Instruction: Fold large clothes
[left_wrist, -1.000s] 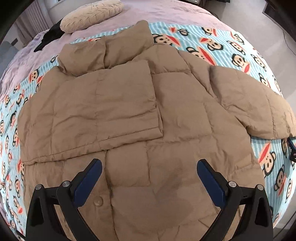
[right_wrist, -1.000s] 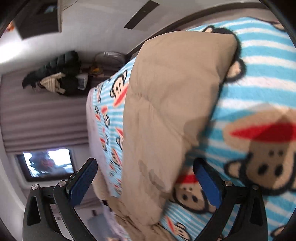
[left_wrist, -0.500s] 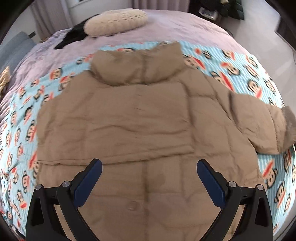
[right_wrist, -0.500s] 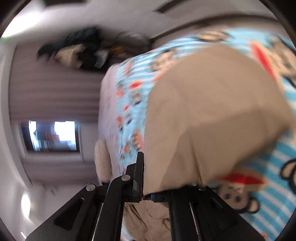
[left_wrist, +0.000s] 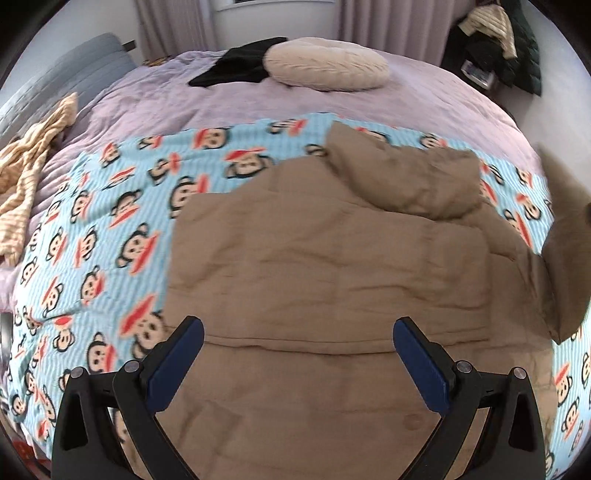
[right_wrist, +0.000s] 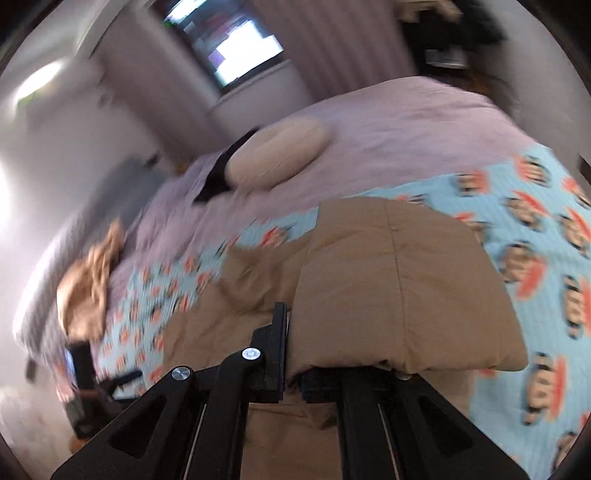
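While the tan puffer jacket (left_wrist: 332, 280) lies spread across the monkey-print blanket (left_wrist: 110, 229) on the bed (left_wrist: 192, 99), the left claw (left_wrist: 298, 363) hovers above its lower half, jaws wide apart, gripping nothing. Right claw (right_wrist: 293, 360) is pinched together on the jacket's sleeve (right_wrist: 399, 291), which is lifted off the blanket and drapes over the claw's fingers; from the left wrist view that raised sleeve shows at the right edge. Jacket collar (left_wrist: 410, 181) points toward the far side of the bed. Beyond the blanket, on the lilac cover: a cream round cushion (left_wrist: 327, 64) touching a black garment (left_wrist: 236, 68). A striped yellowish cloth (left_wrist: 29, 166) lies bunched at the bed's left side. Right wrist view is motion-blurred.
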